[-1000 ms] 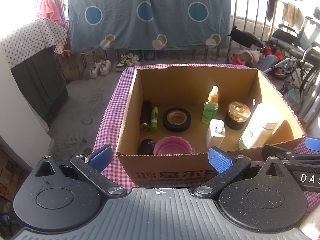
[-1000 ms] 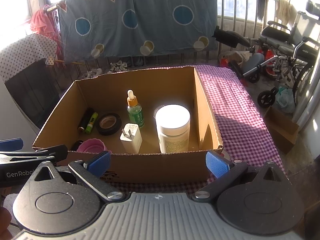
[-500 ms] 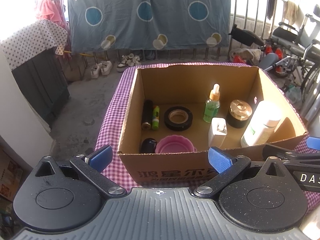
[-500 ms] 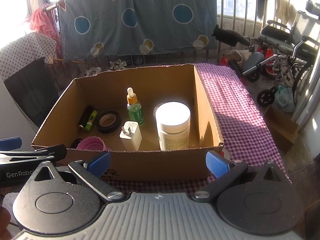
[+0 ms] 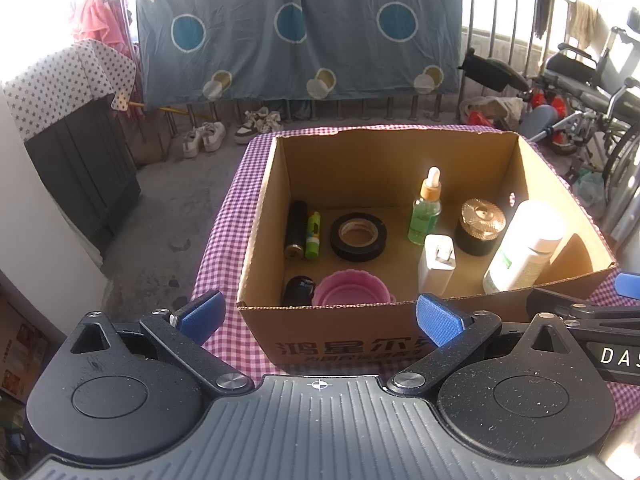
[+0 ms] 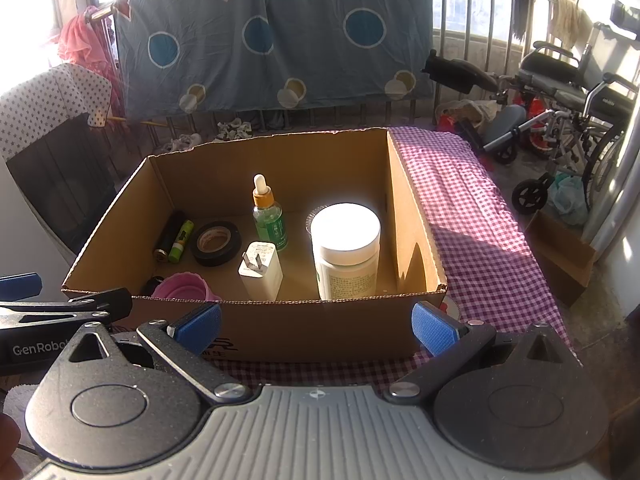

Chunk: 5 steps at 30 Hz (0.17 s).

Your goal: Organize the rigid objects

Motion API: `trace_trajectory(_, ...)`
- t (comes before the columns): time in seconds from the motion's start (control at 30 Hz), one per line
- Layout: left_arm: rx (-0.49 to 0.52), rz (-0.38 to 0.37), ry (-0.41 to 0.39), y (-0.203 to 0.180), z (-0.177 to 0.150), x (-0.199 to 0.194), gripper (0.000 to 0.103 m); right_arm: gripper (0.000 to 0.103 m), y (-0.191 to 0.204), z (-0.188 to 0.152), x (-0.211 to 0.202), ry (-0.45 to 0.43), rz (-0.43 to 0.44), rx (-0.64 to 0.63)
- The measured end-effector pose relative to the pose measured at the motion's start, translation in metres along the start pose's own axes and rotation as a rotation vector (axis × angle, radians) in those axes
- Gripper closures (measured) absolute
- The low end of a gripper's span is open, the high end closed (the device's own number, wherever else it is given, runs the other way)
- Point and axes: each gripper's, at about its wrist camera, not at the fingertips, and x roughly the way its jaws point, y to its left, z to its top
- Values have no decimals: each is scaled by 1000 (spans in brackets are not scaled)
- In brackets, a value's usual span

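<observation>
Open brown cardboard box [image 5: 256,240] on purple-checked cloth worktop [image 6: 480,248], blue spotted sheet [image 5: 300,32] on balcony railing, left hand-held gripper [image 5: 318,314] and right hand-held gripper [image 6: 316,326] spread wide, empty.

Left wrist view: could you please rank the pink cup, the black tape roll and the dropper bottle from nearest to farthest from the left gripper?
From the left gripper:
1. Pink cup, against the box's near wall.
2. Black tape roll, mid-floor.
3. Dropper bottle, upright, further back and right.

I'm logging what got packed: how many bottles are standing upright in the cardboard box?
2: the green dropper bottle near the middle back, and the white bottle by the right wall. None seems hidden.
</observation>
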Motion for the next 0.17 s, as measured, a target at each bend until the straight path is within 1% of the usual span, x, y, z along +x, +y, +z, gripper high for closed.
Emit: trace_trajectory(0.17,0,2,3,0,-1,0,1,0,-1,-1,0,0,-1,0)
